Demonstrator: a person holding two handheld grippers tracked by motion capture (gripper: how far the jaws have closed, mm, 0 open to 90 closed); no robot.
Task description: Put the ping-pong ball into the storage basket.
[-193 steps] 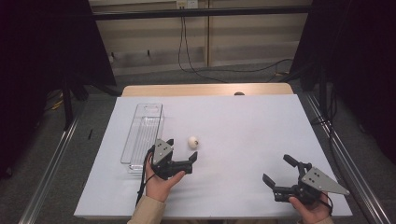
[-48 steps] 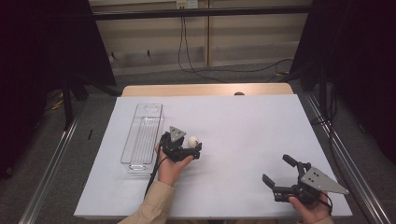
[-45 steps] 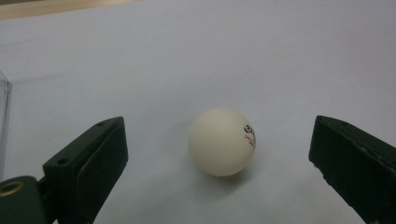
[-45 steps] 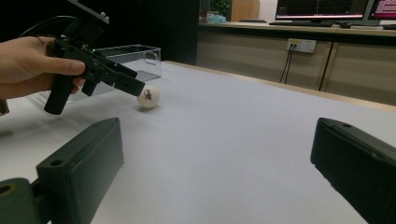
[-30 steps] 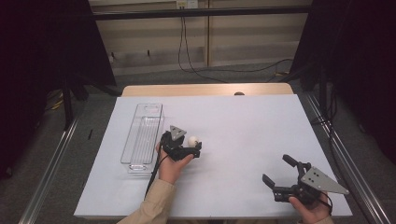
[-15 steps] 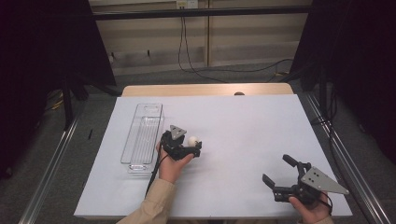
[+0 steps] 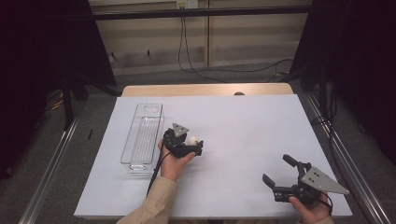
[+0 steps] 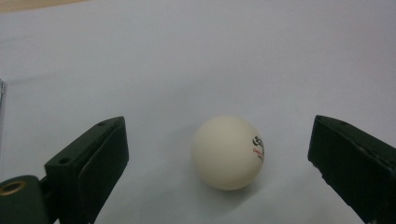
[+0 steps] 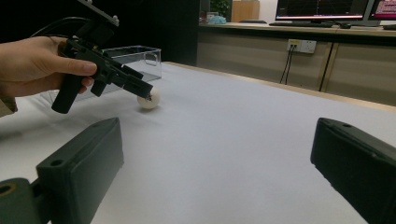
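With the small white table-tennis ball [image 8: 228, 152] resting on the white bench [image 7: 243, 121] between its spread jaws, the left claw [image 7: 192, 145] is poised to grasp and next needs only closing.

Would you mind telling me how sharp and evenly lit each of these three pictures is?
High view: the white table is evenly lit, its surroundings dark. Left gripper view: the small white ball with a printed logo is fairly sharp with a soft shadow beneath; the left hand-held gripper blurs at its near jaws. Right gripper view: the right hand-held gripper is soft up close, the clear plastic box sharper.
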